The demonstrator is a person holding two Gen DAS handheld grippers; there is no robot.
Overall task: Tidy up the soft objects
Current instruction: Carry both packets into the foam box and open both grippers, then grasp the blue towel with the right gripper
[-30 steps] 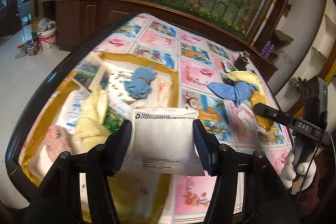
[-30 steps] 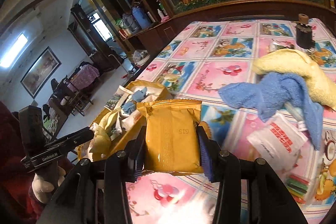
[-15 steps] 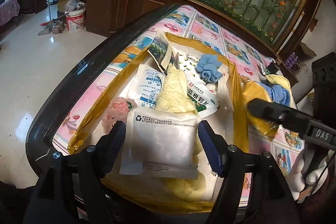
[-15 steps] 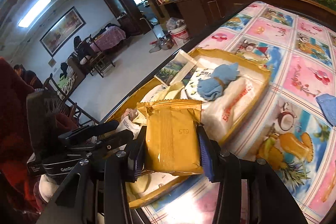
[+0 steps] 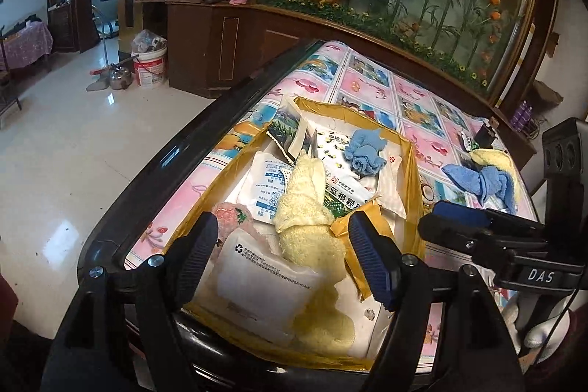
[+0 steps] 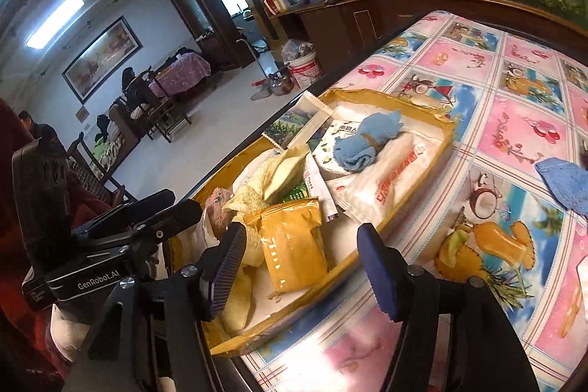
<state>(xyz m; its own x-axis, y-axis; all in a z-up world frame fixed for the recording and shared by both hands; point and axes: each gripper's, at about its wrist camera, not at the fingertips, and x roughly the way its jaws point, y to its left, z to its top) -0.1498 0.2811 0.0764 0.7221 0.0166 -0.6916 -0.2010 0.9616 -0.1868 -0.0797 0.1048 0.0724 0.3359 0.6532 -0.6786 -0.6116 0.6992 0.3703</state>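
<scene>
Presently both tools are released: the left gripper [image 5: 283,263] is spread above the white pouch [image 5: 261,289], the right gripper [image 6: 301,267] above the orange packet [image 6: 294,245]. Both packets lie at the near end of the yellow box [image 5: 413,179]. Farther in lies a blue cloth roll [image 5: 365,153].

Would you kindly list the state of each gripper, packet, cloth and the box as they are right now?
left gripper: open, empty.
right gripper: open, empty.
white packet: released, lying in the box.
yellow packet: released, lying in the box.
box: open-topped, nearly full.
blue cloth: bundled, atop packets in the box.
blue towel: crumpled, on the table.
</scene>
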